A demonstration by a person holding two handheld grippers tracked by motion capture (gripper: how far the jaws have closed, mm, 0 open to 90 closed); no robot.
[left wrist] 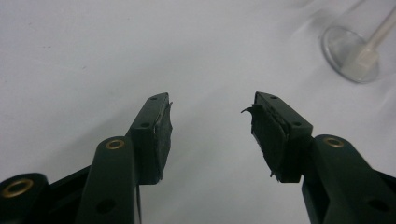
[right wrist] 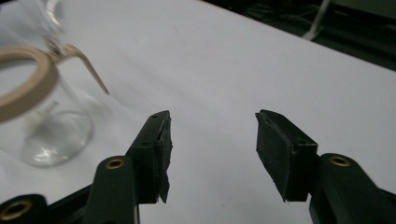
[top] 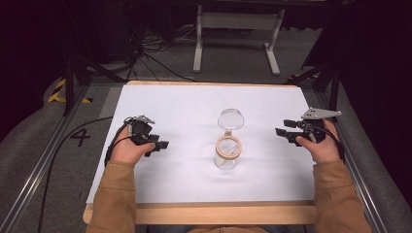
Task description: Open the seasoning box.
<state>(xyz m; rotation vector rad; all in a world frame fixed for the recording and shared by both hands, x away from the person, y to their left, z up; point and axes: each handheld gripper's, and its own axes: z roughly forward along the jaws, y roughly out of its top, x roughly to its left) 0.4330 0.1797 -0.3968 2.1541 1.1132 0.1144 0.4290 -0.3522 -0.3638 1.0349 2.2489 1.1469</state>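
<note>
A clear glass jar [top: 227, 156] with a tan wooden ring and its hinged round lid [top: 231, 118] swung open stands mid-table on the smooth white sheet [top: 194, 104]. The left gripper [top: 156, 144] and right gripper [top: 283, 127] sit well apart either side, jaws spread wide and empty, with bare sheet around.

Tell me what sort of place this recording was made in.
Probably a lab recording station: a white-covered table between metal rails, black curtains around it, loose cables on the carpeted floor.
</note>
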